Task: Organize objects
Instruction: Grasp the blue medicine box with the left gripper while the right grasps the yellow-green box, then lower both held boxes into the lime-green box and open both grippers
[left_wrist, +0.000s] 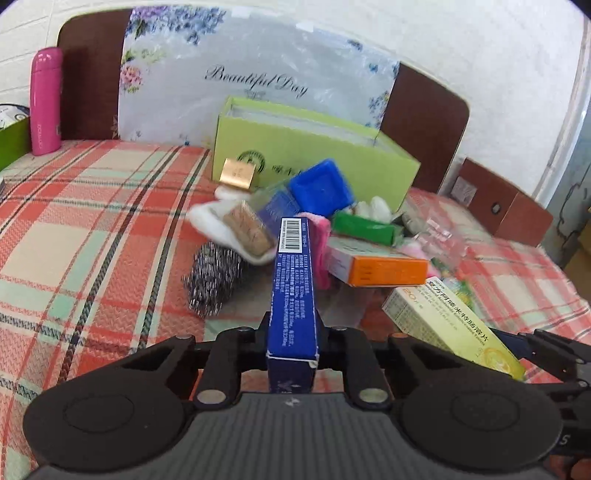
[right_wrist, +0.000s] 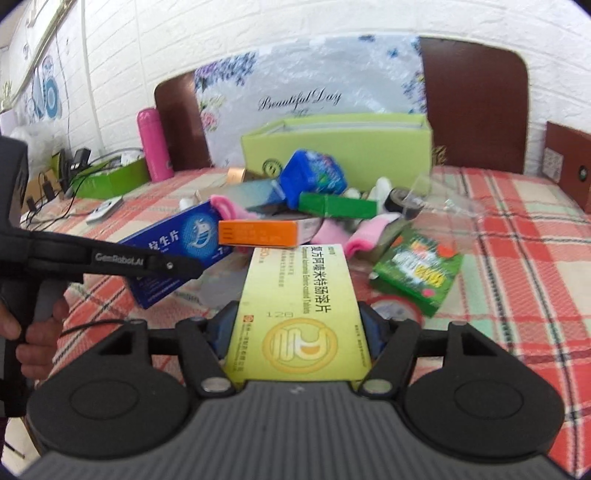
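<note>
Right now both grippers are loaded: the left gripper (left_wrist: 293, 332) is clenched on a narrow blue box (left_wrist: 293, 295), held on edge with its barcode end pointing toward the pile, and the right gripper (right_wrist: 295, 332) grasps a pale yellow box (right_wrist: 295, 306) lying flat between its jaws. Both boxes sit at the near edge of a heap on the plaid cloth (left_wrist: 92, 229). Directly ahead, an orange-ended box (right_wrist: 258, 232) lies across the yellow box's far end, just beside it. Behind that come a green box (right_wrist: 338, 206), a blue plastic container (left_wrist: 320, 188), pink fabric (right_wrist: 364, 232) and white cotton (left_wrist: 214, 221). A steel scouring ball (left_wrist: 212, 278) rests left of the blue box, a small gold box (left_wrist: 237, 173) farther back. A green packet (right_wrist: 417, 275) lies off to the right, apart from the yellow box. Behind the heap stands an open lime-green carton (left_wrist: 314, 155), with a pink flask (left_wrist: 45, 99) well to the left.
</note>
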